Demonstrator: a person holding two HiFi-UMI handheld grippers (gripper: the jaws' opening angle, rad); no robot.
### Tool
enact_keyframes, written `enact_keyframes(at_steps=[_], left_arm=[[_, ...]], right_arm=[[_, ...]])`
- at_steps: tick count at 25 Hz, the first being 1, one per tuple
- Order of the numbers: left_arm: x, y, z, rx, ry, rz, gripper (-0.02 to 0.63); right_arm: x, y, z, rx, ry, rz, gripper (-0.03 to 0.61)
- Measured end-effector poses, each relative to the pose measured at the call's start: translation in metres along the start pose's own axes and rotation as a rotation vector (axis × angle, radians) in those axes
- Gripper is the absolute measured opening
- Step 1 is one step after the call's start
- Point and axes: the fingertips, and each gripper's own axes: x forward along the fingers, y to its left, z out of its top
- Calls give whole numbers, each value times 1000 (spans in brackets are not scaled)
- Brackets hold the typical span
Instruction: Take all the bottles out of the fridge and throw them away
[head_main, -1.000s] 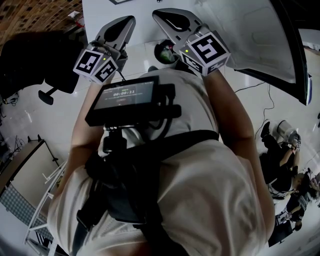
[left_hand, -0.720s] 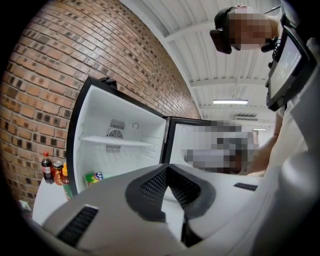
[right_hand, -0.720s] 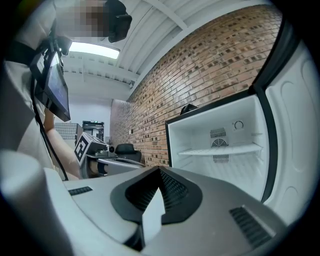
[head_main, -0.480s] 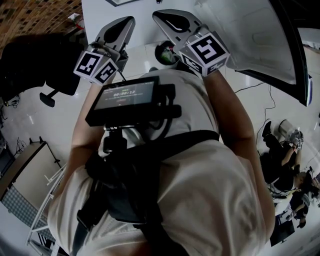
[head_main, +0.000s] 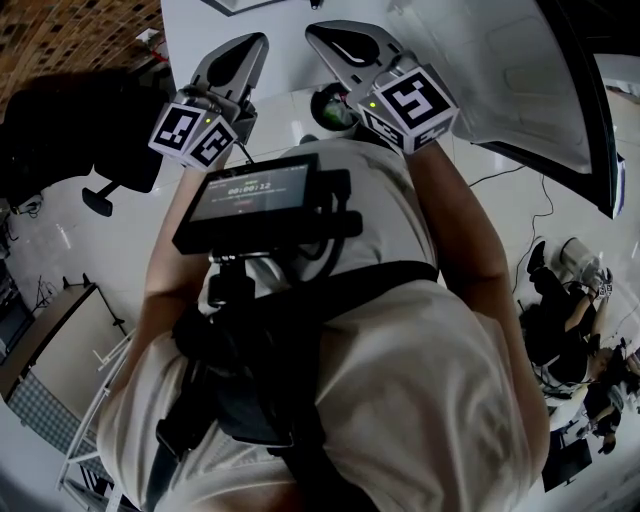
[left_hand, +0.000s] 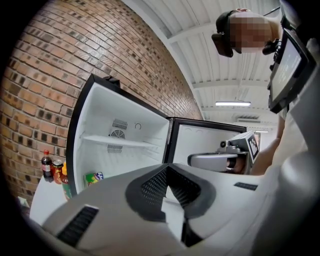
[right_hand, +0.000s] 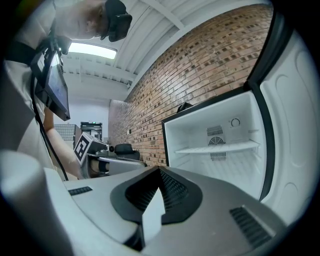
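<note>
Left hand-held gripper (left_hand: 167, 166) and right hand-held gripper (right_hand: 159, 171) are both clenched on nothing, held before the open fridge (left_hand: 102, 112). Task looks barely begun. What appears to be a green-labelled bottle (left_hand: 93, 177) lies low in the fridge, centre left of the left gripper view, under a bare shelf (left_hand: 125, 142). Small bottles (left_hand: 47, 165) stand on the white counter (left_hand: 42, 207) further left.

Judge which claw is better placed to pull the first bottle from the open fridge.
Left, probably. Both are shut and empty, but the left claw faces a green-labelled item low in the fridge; the right claw sees only a bare shelf.
</note>
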Motion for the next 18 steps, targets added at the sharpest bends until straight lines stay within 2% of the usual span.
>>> enact_keyframes(at_steps=[8,14,16,18], left_arm=[[-5,4,-5,13,28,22,12],[-15,16,-24,4,79,84,12],[-14,20,-36,25,133,107,12],[-11,27,-55,63,228,141,12]], right_arm=[[5,6,0,7,4,19,-8],[12,14,-5,21,-6,60,-8],[12,14,-7,33,-13,71,-8],[12,11,-11,48,-22,85,-8]])
